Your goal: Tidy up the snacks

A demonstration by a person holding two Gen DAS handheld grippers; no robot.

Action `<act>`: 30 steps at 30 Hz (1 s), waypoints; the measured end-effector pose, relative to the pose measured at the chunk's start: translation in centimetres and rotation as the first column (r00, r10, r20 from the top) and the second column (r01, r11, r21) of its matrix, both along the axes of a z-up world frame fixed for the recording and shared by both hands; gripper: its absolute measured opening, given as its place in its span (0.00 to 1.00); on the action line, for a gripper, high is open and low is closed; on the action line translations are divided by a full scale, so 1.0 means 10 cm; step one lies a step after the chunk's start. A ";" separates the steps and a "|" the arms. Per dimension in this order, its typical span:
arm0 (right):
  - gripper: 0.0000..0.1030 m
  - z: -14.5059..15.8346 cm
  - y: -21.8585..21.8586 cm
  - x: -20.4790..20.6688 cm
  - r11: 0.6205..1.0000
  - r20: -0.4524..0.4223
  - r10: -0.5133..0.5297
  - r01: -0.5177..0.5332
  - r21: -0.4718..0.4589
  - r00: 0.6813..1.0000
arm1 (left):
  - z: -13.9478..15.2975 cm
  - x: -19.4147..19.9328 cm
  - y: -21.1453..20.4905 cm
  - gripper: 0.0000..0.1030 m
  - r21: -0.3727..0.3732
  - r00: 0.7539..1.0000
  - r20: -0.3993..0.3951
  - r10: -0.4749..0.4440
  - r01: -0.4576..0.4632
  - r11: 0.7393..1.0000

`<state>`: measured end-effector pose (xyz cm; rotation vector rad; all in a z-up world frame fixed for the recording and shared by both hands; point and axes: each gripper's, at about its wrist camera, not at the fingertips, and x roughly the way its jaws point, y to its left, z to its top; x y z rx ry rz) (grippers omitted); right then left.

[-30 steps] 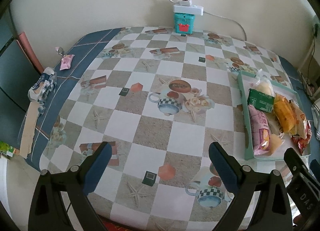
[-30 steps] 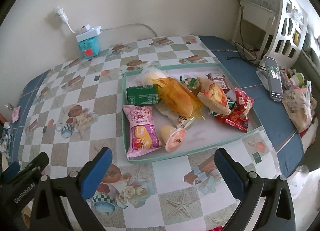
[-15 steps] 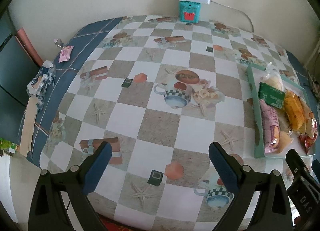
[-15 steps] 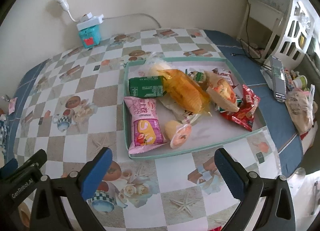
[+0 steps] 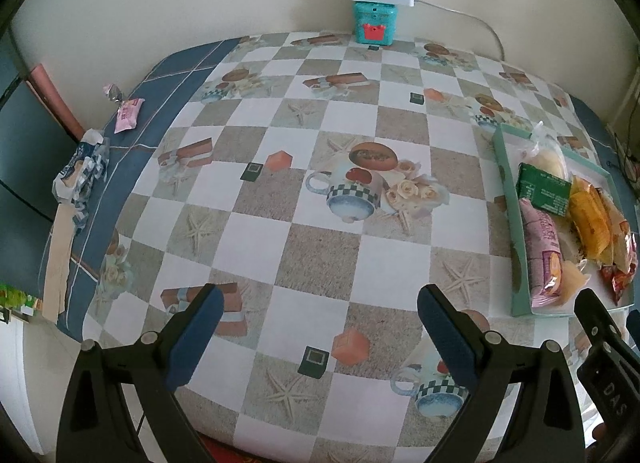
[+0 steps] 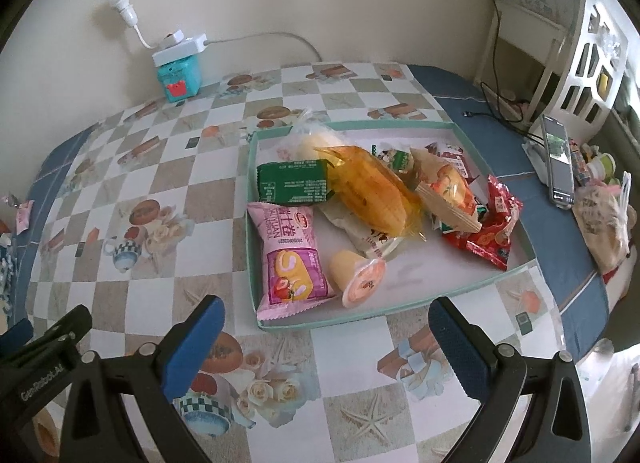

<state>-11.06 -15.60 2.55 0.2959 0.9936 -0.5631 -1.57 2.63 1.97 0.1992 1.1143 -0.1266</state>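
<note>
A teal tray (image 6: pixel 352 127) holds several snacks: a pink cake pack (image 6: pixel 290 259), a green pack (image 6: pixel 294 183), an orange bag (image 6: pixel 372 191), a jelly cup (image 6: pixel 360 277), a red packet (image 6: pixel 494 227). My right gripper (image 6: pixel 326 339) is open and empty, just in front of the tray's near edge. My left gripper (image 5: pixel 318 331) is open and empty over the patterned tablecloth; the tray (image 5: pixel 506 183) lies to its right. A small pink snack (image 5: pixel 129 115) and a blue-white wrapper (image 5: pixel 80 175) lie at the table's far left.
A teal box with a white power strip (image 6: pixel 178 67) stands at the wall. A phone (image 6: pixel 558 161) and a bag (image 6: pixel 604 223) lie right of the tray, near a white shelf (image 6: pixel 588 47). The left gripper's body (image 6: pixel 40 359) shows in the right view.
Both grippers have drawn back and risen a little; the table and tray look lower in the views. Both stay open and empty. No snack has moved.
</note>
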 end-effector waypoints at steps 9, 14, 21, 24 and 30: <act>1.00 0.00 -0.01 -0.01 1.000 0.004 -0.006 0.006 -0.006 1.000 | 0.00 0.00 0.00 0.95 0.003 1.000 0.000 0.004 -0.004 1.000; 1.00 0.00 0.00 -0.01 1.000 0.005 -0.009 0.009 -0.011 1.000 | 0.00 0.00 0.01 0.95 0.002 1.000 0.000 0.003 -0.003 1.000; 1.00 0.00 0.00 -0.01 1.000 0.004 -0.007 0.007 -0.012 1.000 | 0.01 0.00 0.02 0.95 0.000 1.000 -0.001 0.005 -0.005 1.000; 1.00 -0.01 0.00 -0.01 1.000 0.003 -0.005 0.005 -0.015 1.000 | 0.01 0.01 0.01 0.95 -0.007 1.000 0.000 0.003 -0.003 1.000; 1.00 -0.01 0.00 0.00 1.000 0.000 -0.003 0.003 -0.014 1.000 | 0.03 0.00 -0.02 0.95 -0.014 1.000 0.003 -0.004 0.004 1.000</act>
